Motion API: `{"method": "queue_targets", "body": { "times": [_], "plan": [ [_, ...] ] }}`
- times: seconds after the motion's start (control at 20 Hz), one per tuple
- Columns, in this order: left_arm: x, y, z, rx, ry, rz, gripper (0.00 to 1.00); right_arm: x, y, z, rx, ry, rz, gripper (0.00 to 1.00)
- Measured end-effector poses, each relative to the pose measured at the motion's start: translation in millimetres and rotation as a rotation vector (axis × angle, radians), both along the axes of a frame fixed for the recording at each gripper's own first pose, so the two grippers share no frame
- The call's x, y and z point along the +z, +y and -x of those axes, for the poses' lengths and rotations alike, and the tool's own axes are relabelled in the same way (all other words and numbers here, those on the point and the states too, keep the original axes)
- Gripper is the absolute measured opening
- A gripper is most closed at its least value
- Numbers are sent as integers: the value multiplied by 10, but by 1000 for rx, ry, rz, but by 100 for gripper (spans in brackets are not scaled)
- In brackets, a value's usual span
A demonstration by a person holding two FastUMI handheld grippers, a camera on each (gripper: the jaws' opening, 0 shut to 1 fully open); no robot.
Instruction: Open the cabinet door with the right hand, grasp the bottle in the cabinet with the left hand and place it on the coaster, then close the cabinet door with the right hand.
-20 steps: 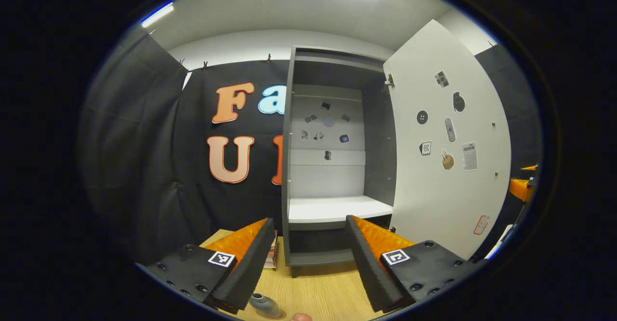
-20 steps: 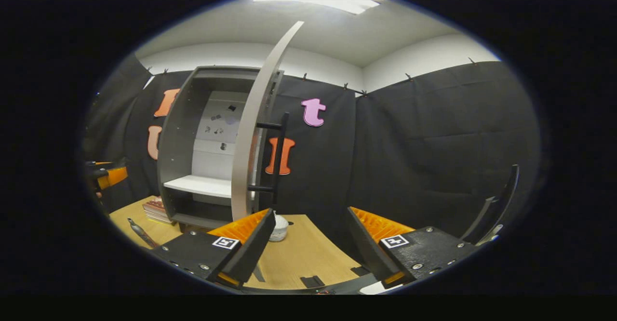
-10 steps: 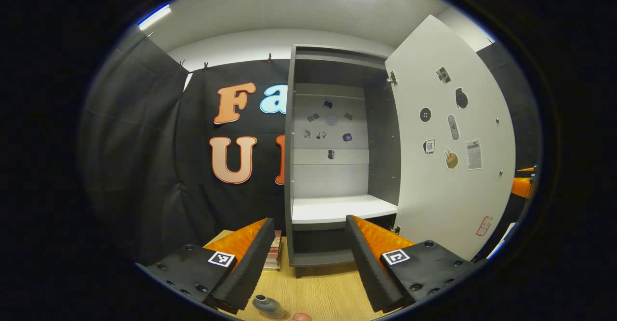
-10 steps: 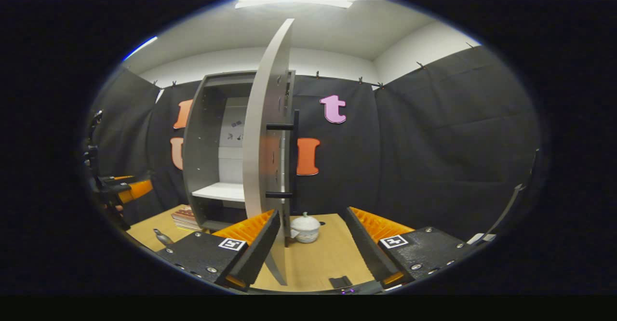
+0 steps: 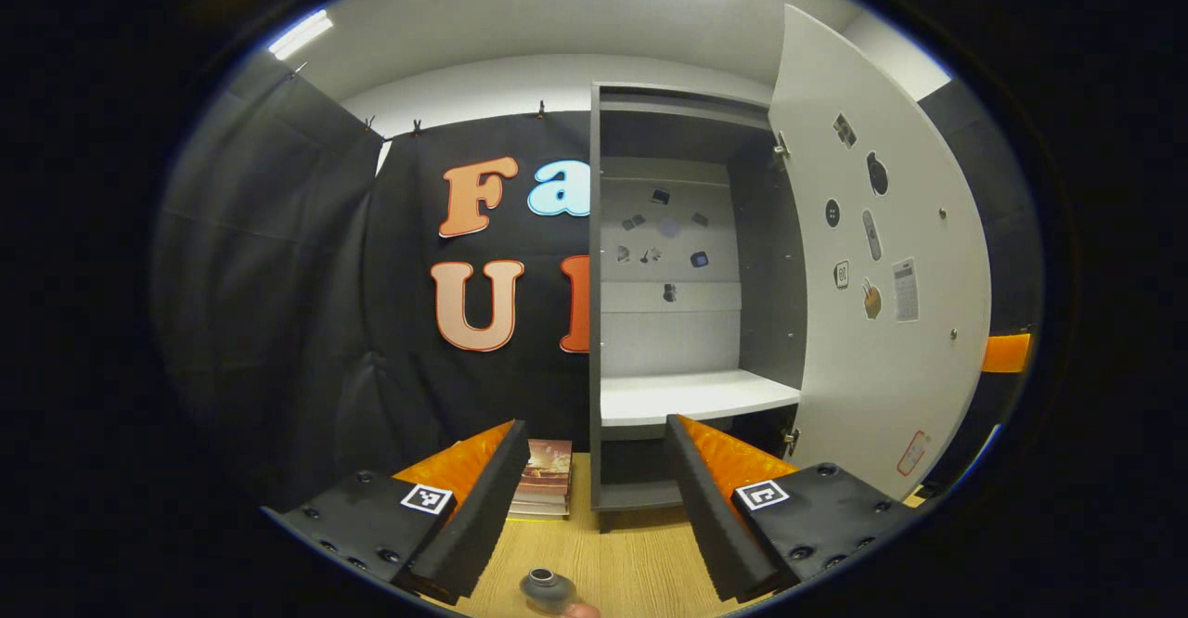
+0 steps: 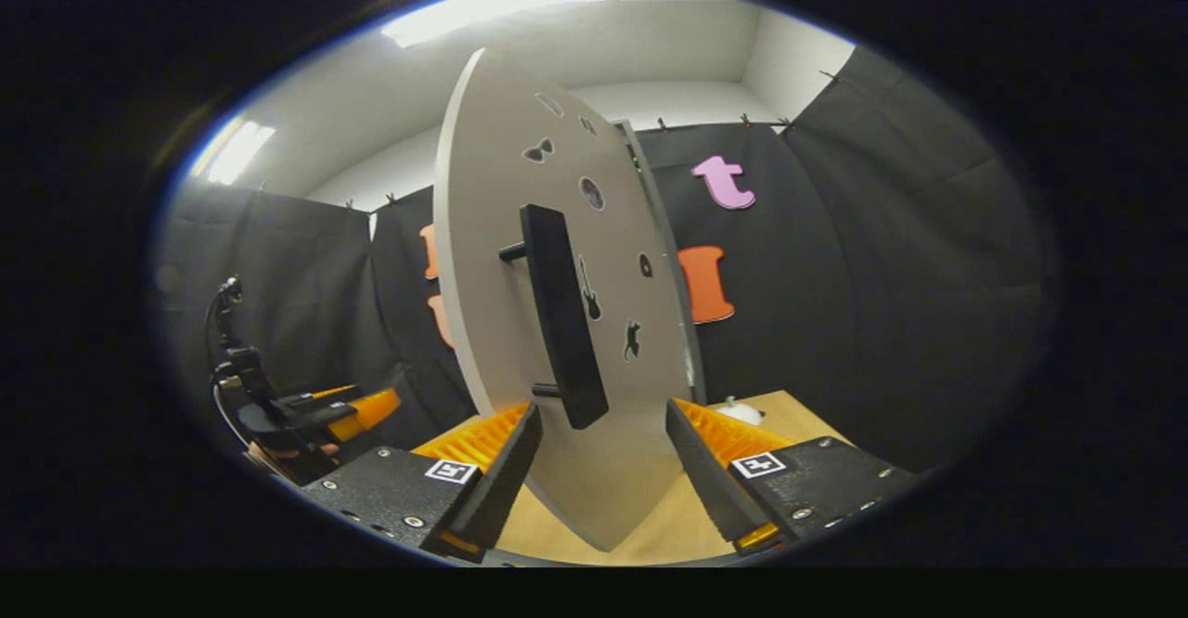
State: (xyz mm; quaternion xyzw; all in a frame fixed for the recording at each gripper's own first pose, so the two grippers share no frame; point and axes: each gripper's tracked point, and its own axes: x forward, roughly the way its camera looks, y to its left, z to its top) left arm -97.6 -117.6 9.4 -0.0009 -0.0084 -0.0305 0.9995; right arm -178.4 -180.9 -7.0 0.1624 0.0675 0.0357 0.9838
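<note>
From the left gripper view, the left gripper [image 5: 594, 497] hangs over the wooden table [image 5: 640, 572] with its jaws spread wide and nothing between them. Just below it, at the near edge, the grey bottle [image 5: 543, 588] stands upright on the table; I cannot make out the coaster under it. Ahead, the cabinet [image 5: 687, 293] is open, its white shelf [image 5: 696, 397] bare, and the cabinet door [image 5: 882, 265], dotted with stickers, is swung out to the right. A stack of books [image 5: 543, 493] lies just left of the cabinet's foot.

From the right gripper view, the right gripper [image 6: 599, 469] faces the door's outer side, jaws open and empty, with the black handle [image 6: 561, 316] hanging just above and ahead of the gap between the fingers. The left gripper shows far off at the left.

I'd judge the bottle delivered and the closing step in hand. The next move calls for pressing the door, or taking the handle, and swinging it shut.
</note>
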Motion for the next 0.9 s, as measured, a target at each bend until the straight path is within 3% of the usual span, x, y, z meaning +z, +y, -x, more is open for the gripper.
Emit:
{"method": "queue_targets", "body": {
  "times": [0.15, 0.2, 0.25, 0.35, 0.55, 0.6, 0.65, 0.85, 0.9],
  "plan": [
    [-57, 237, -155, 2, 2, 20, 95, 157, 383, -281, 49, -51, -76, 82],
    [-77, 324, -245, -4, 10, 18, 95, 158, 498, -377, 55, -49, -82, 89],
    [-105, 430, -327, -3, 12, 13, 95, 138, 607, -511, 60, -43, -69, 75],
    [-91, 627, -561, -8, 0, 0, 95, 107, 729, -644, 61, -32, -28, 67],
    [-28, 934, -937, -41, -34, -24, 95, -18, 969, -813, 38, -4, 58, 61],
    [-23, 1002, -1011, -47, -42, -32, 95, -55, 1034, -842, 25, 7, 90, 67],
    [-24, 1064, -1054, -55, -49, -39, 95, -87, 1099, -903, 14, 21, 120, 62],
    [-128, 1200, -1211, -106, -24, 2, 95, -163, 1329, -1175, -19, 48, 213, 59],
    [-161, 1220, -1242, -118, -12, 18, 95, -189, 1377, -1232, -23, 52, 216, 54]
  ]
}}
